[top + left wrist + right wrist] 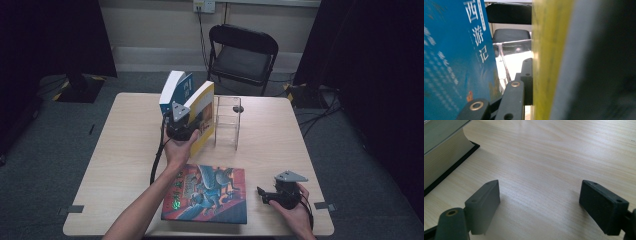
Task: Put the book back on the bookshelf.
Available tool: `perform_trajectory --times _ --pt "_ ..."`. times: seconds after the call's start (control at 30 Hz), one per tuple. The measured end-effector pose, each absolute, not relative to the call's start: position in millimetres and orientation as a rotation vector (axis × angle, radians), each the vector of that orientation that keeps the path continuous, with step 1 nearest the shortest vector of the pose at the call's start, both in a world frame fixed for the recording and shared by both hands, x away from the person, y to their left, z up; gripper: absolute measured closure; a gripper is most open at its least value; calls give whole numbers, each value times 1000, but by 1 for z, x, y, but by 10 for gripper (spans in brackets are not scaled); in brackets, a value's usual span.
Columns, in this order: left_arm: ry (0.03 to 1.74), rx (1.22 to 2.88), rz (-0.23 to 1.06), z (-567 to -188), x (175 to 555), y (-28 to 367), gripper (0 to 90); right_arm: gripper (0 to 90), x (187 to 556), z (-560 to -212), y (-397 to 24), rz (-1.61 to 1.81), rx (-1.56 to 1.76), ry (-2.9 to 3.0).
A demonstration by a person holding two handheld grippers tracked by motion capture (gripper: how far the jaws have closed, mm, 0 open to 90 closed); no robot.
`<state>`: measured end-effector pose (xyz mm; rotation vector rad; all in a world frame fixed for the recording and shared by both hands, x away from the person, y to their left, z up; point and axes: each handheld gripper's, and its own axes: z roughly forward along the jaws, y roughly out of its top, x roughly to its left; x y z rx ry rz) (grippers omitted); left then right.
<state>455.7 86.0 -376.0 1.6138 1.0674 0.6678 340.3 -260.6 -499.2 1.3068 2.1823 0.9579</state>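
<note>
The left tool [186,124] is clamped on two books held upright together above the pale wooden bench [120,150], just left of a clear acrylic book stand [227,122]. The thick blue-covered paperback book [176,93] has a white block of pages and leans to the left at its top; the thinner yellow-covered paperback book [204,117] stands beside it on the right, and their top edges spread apart in a V. Both have their long axis close to vertical, spines down toward the tool, page edges up and away from the person.

In the left gripper view the blue cover [456,62] carries white Chinese characters running top to bottom, 西游记, with smaller blurred white columns beside them. The yellow cover [549,60] is blurred there, and no writing on it can be read.

A large hardback book with a red, blue and grey illustrated cover [207,194] lies flat near the front edge of the bench, its long axis running left to right. Green characters show at its left side, too small to read.

The right tool [264,194] rests low over the bench at the front right, jaws wide apart with nothing between them, pointing toward the flat book's page edge [441,165].

A black folding chair [242,52] stands behind the bench.
</note>
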Motion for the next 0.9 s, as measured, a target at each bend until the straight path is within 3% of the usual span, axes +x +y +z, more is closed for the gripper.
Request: perform_trajectory --times 0.47,0.9 --pt "1064 1654 689 -406 459 71 757 166 340 -499 -261 962 1313 2182" --pt "993 1734 670 -386 439 86 682 165 341 -499 -260 960 1309 2183"
